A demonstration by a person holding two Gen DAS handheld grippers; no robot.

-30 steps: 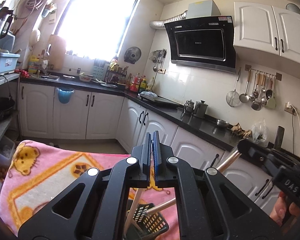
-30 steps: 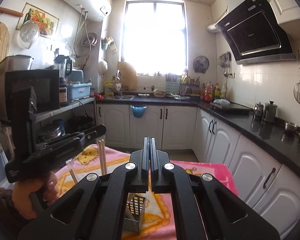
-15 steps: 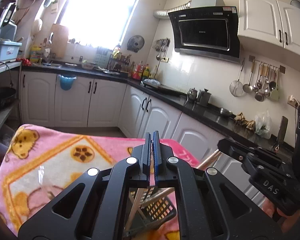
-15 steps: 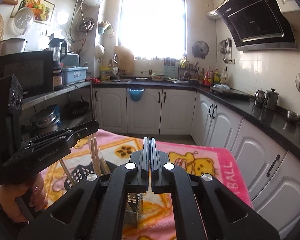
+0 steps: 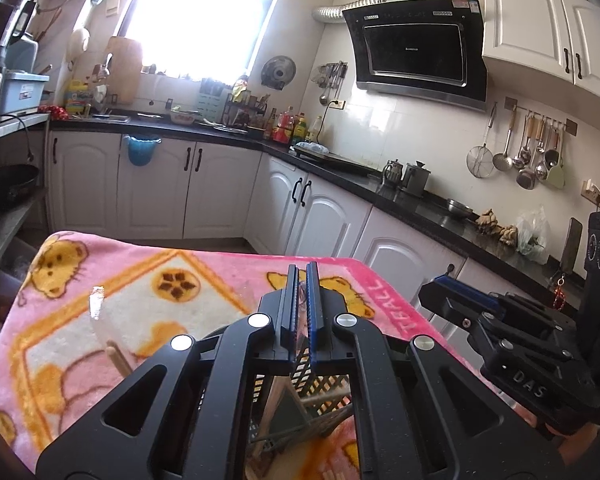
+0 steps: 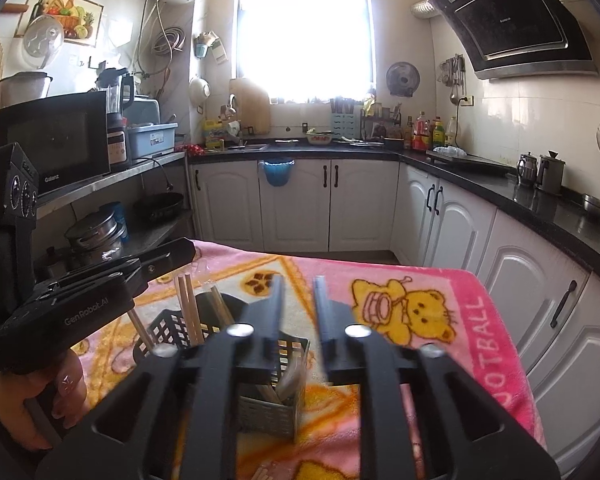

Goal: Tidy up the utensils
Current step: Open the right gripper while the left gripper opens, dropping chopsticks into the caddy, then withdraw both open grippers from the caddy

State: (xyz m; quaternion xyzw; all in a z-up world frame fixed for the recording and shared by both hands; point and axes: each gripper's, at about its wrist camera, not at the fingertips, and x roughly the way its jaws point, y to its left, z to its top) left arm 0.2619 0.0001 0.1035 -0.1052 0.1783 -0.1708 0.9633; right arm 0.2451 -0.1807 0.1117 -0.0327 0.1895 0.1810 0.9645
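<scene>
**A:** What do you have at lower left of the right wrist view?

**B:** I see the left gripper [image 6: 180,250] side-on over the chopsticks [image 6: 188,304]. From its own camera, its fingers sit almost together around something thin and clear; I cannot tell what.

**A:** And centre?

**B:** The black utensil basket [image 6: 276,360] stands on the pink blanket [image 6: 480,320], largely hidden behind my right gripper [image 6: 298,280], whose fingers are parted and empty. The basket's contents are hard to make out.
</scene>
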